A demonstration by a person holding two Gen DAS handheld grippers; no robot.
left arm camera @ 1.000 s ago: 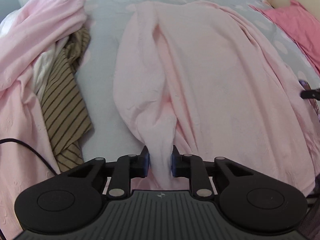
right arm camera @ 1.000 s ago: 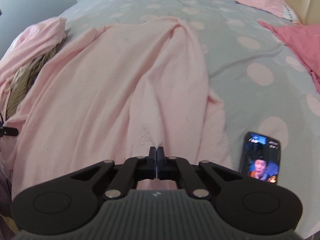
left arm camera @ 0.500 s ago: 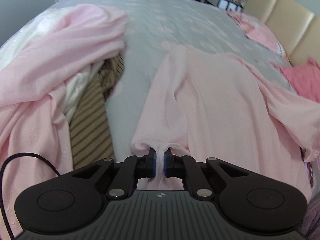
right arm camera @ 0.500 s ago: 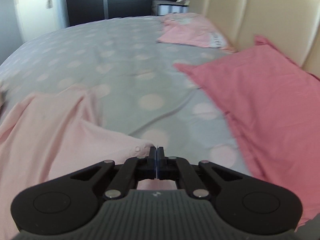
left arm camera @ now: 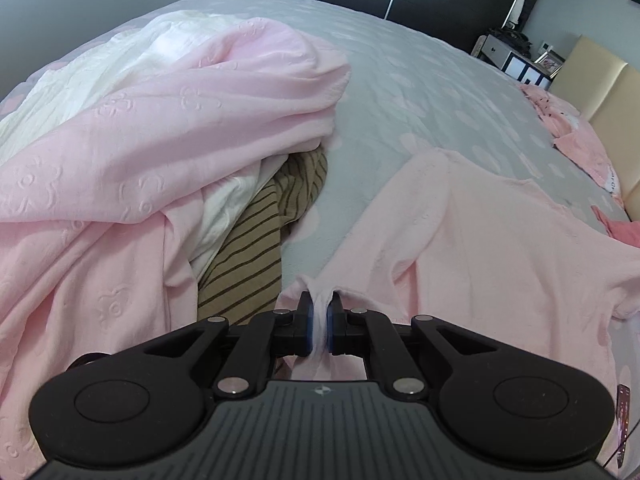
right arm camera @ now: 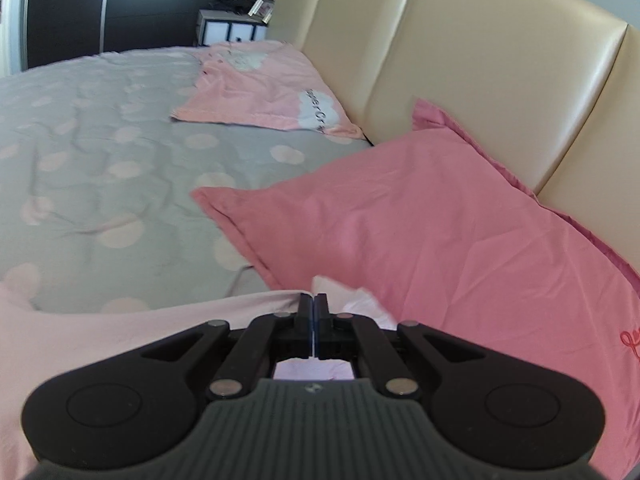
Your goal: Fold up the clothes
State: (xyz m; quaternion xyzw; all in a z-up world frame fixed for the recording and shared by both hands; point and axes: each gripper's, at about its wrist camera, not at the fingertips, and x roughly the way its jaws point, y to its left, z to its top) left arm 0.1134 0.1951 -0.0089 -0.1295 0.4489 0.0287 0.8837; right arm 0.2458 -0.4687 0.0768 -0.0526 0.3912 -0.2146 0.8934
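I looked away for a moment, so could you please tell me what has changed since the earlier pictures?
The left tongs have closed tighter on the pale pink garment. The right tongs, still pinching it, carried their edge sideways to the pink pillow, stretching it out. The clothes pile stayed put.

The right gripper [right arm camera: 314,304] is pointing toward the deep pink pillow [right arm camera: 420,216], its jaws pressing tight together on the edge of a pale pink garment [right arm camera: 120,332]. The garment is stretching away from the pillow toward the left edge, lying over the grey bedspread with pale dots [right arm camera: 100,140], and a small bunch of its cloth is poking out just past the fingertips, touching the pillow's near edge. Behind the pillow, the cream padded headboard [right arm camera: 460,60] is standing. Farther along that headboard from the pillow, a lighter pink printed pillow [right arm camera: 260,88] is lying flat.
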